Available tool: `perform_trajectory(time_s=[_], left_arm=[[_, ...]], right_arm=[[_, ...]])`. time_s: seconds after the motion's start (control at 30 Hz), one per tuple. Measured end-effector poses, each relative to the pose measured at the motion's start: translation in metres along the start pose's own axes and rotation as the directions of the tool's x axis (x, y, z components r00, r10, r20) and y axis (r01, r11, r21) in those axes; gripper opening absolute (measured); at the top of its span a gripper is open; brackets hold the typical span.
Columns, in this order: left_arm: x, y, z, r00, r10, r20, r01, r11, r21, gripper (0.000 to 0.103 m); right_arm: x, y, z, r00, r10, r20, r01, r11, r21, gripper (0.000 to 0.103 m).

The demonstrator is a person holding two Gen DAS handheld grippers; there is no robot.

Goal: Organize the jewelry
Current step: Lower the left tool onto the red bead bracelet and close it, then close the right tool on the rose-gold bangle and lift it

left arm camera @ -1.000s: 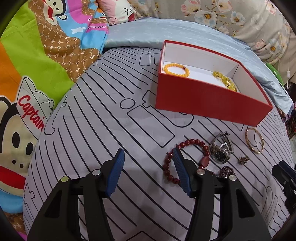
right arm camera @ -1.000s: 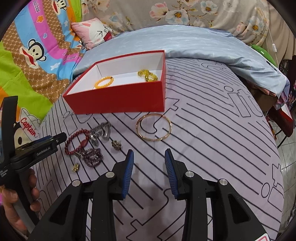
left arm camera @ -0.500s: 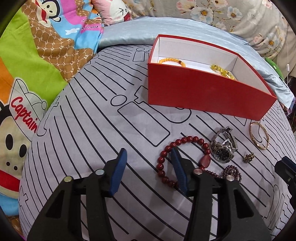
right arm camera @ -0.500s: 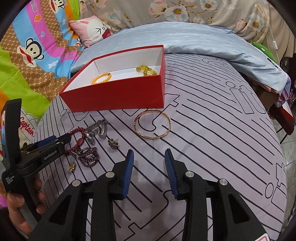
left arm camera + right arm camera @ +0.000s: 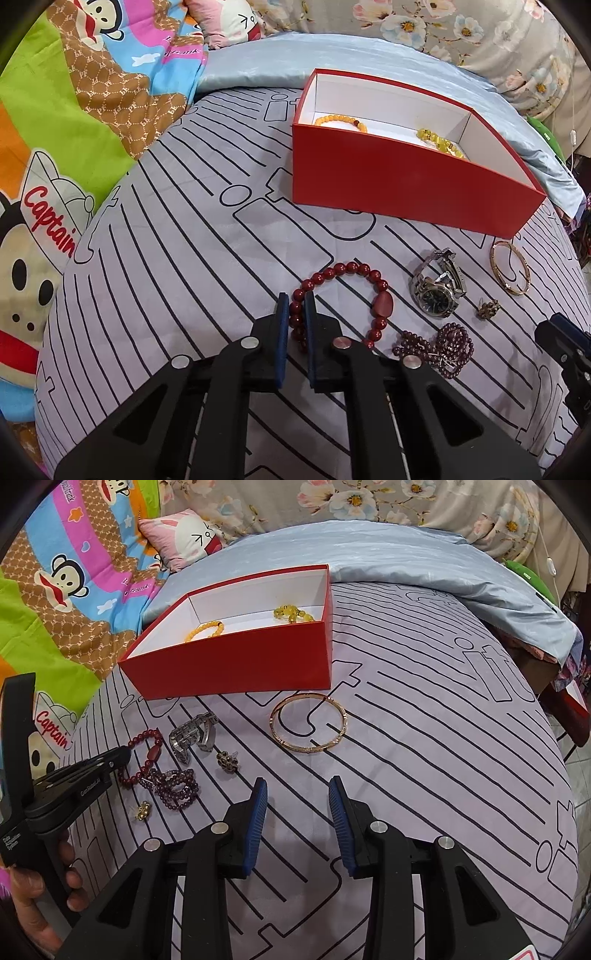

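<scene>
- Between the pads of the left gripper (image 5: 295, 306) lies one side of the red bead bracelet (image 5: 341, 295): its jaws have just been closing and now pinch the beads at the loop's left arc, with the bracelet still resting on the striped sheet (image 5: 184, 240).
- From the pinched beads the loop runs away to the right and forward, its larger red stone (image 5: 383, 304) on the far side from the fingers; judged from this, a lift would leave the loop dangling to that side.
- Beyond the bracelet, forward and a little right of the left gripper, stands the red box (image 5: 406, 188), which already holds an orange bead bracelet (image 5: 341, 120) and a yellow bead bracelet (image 5: 441, 142). The carry to it therefore looks short, up and over the near wall.
- Right of the bracelet, apart from it, lie a wristwatch (image 5: 437, 286), a small brooch (image 5: 488, 308), a purple bead string (image 5: 445, 345) and a gold bangle (image 5: 509, 267).
- Over bare sheet, the right gripper (image 5: 297, 805) hangs with its jaws parted and nothing between them. The gold bangle lies just ahead of its fingers, so this hand is the nearer one for that piece.
- At the left edge of the right wrist view, the person's hand (image 5: 33, 904) holds the left gripper's handle.
</scene>
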State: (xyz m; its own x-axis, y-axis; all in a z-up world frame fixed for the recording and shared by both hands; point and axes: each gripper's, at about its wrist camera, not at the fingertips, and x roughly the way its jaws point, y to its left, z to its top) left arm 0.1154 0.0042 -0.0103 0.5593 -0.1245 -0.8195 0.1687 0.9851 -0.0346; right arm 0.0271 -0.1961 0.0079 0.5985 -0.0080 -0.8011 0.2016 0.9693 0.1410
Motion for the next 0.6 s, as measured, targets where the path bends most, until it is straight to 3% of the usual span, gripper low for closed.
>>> perform_trajectory(time_s=[0.6], left_arm=[[-0.001, 0.002, -0.004, 1.000, 0.006, -0.004, -0.006, 1.000, -0.007, 0.008]], right_arm=[[0.033, -0.020, 0.038, 0.997, -0.069, 0.021, 0.069, 0.998, -0.013, 0.034]])
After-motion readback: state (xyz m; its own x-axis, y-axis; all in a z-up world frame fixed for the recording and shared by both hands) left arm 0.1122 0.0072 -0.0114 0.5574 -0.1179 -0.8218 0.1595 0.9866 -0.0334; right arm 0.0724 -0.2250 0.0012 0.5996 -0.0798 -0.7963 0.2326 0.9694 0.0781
